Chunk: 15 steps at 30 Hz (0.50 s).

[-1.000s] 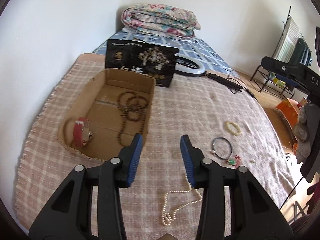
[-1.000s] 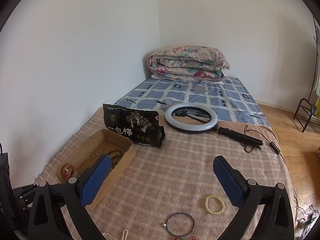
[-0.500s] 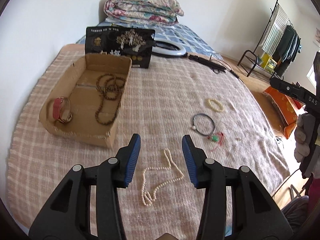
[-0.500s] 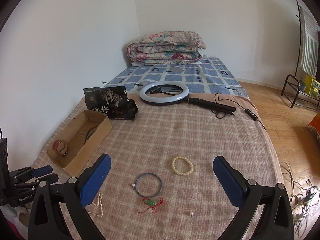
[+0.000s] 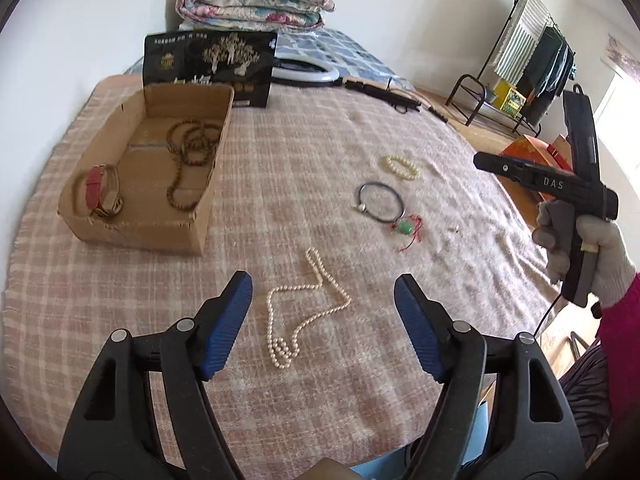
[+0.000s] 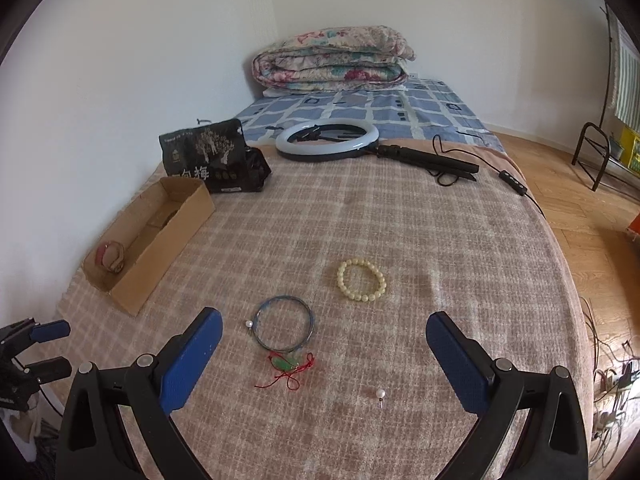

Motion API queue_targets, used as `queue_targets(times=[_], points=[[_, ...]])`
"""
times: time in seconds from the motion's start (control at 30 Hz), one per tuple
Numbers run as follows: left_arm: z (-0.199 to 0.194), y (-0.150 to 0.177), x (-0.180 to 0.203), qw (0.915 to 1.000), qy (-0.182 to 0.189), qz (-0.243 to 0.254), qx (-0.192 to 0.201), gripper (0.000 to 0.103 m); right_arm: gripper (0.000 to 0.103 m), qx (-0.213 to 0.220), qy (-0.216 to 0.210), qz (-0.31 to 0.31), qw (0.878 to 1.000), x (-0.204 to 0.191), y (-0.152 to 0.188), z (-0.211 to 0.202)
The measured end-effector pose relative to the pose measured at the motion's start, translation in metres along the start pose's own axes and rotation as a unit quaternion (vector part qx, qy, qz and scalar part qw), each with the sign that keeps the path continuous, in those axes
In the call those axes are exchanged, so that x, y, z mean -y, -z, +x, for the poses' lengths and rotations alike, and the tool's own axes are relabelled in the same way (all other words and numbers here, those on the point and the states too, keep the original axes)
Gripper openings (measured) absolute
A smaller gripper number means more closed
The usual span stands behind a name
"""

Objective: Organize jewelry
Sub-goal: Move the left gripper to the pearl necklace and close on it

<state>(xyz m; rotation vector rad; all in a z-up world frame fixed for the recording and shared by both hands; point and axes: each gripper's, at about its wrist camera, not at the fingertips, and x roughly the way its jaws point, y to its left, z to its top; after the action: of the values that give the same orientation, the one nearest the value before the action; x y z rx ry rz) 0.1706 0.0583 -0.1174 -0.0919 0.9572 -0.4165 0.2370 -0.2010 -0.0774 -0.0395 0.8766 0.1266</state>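
A cardboard box (image 5: 100, 222) on the checked blanket holds a red watch (image 5: 100, 190) and brown wooden beads (image 5: 188, 152); the box also shows in the right wrist view (image 6: 160, 244). A pearl necklace (image 5: 304, 312) lies between the open jaws of my left gripper (image 5: 324, 304), just ahead of it. A blue bangle (image 6: 284, 322), a green pendant on red cord (image 6: 288, 364), a cream bead bracelet (image 6: 362, 280) and a pearl stud (image 6: 380, 394) lie ahead of my open, empty right gripper (image 6: 324, 344).
A black printed bag (image 5: 210, 66) stands behind the box. A ring light (image 6: 326, 144) with handle and cable lies beyond it. A folded quilt (image 6: 332, 58) sits at the bed's head. The bed's right edge drops to a wooden floor (image 6: 580, 192).
My left gripper has opened wider and moved back and right, away from the box; the pearl necklace now lies between its jaws. My right gripper has moved down and closer to the bangle and pendant.
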Motion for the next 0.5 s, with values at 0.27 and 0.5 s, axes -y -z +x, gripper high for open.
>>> queue_targets(times=[0.27,0.5], points=[[0.038,0.028,0.000,0.9976,-0.016,0.047,-0.048,0.076,0.103,-0.026,-0.011,-0.041,0.999,-0.012,0.017,0.044],[0.069,0.038,0.019,0.9903,-0.046,0.108,-0.075,0.076,0.103,-0.038,-0.019,-0.108,0.993,-0.028,0.025,0.066]])
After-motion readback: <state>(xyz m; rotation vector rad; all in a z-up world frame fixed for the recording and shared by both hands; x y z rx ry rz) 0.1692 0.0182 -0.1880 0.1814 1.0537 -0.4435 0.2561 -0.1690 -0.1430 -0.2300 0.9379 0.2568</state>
